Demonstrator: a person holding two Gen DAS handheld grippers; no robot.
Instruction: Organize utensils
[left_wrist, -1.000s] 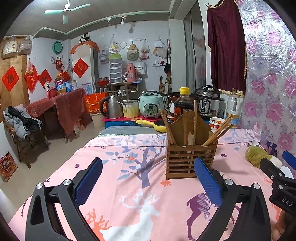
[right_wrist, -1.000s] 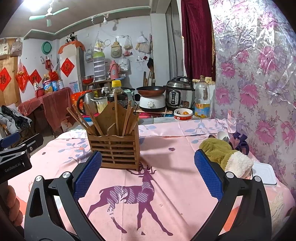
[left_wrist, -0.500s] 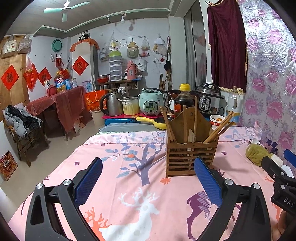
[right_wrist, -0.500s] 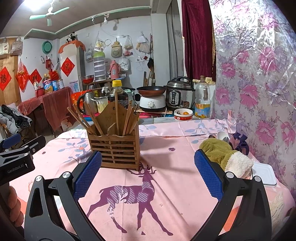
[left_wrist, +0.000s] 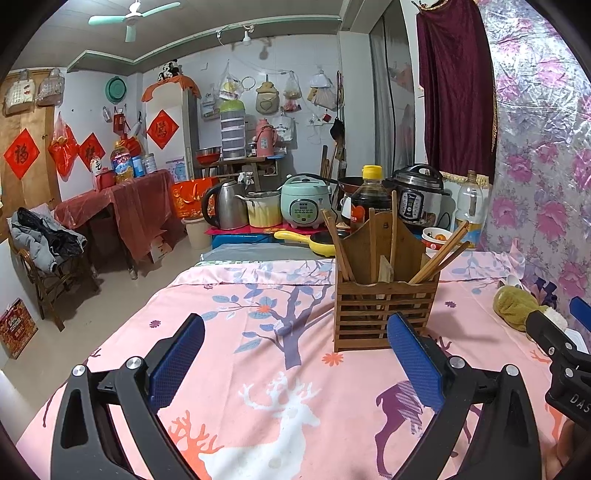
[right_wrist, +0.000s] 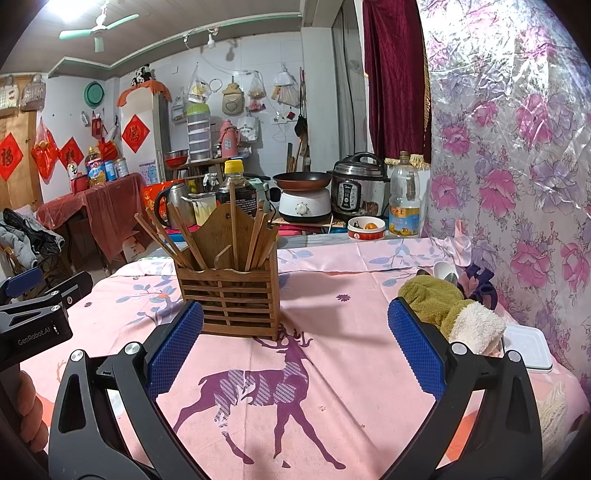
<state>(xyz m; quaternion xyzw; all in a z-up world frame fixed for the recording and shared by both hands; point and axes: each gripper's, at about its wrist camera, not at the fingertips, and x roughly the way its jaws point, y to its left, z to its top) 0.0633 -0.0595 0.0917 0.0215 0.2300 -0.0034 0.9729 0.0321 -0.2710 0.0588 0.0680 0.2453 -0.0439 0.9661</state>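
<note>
Both grippers (left_wrist: 295, 354) (right_wrist: 295, 343) gaping — holder (right_wrist: 229, 295) upright.

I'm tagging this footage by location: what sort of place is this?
Most likely a lived-in home kitchen and dining room: rice cooker, pressure cooker and kettle crowd a counter behind a cloth-covered table holding a wooden chopstick holder.

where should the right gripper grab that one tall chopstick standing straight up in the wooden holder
Grip the upright chopstick on its bare upper shaft, above the holder's peaked back panel, coming down from above with the right gripper. It stands near vertical and apart from the leaning sticks, so the top is free.
</note>
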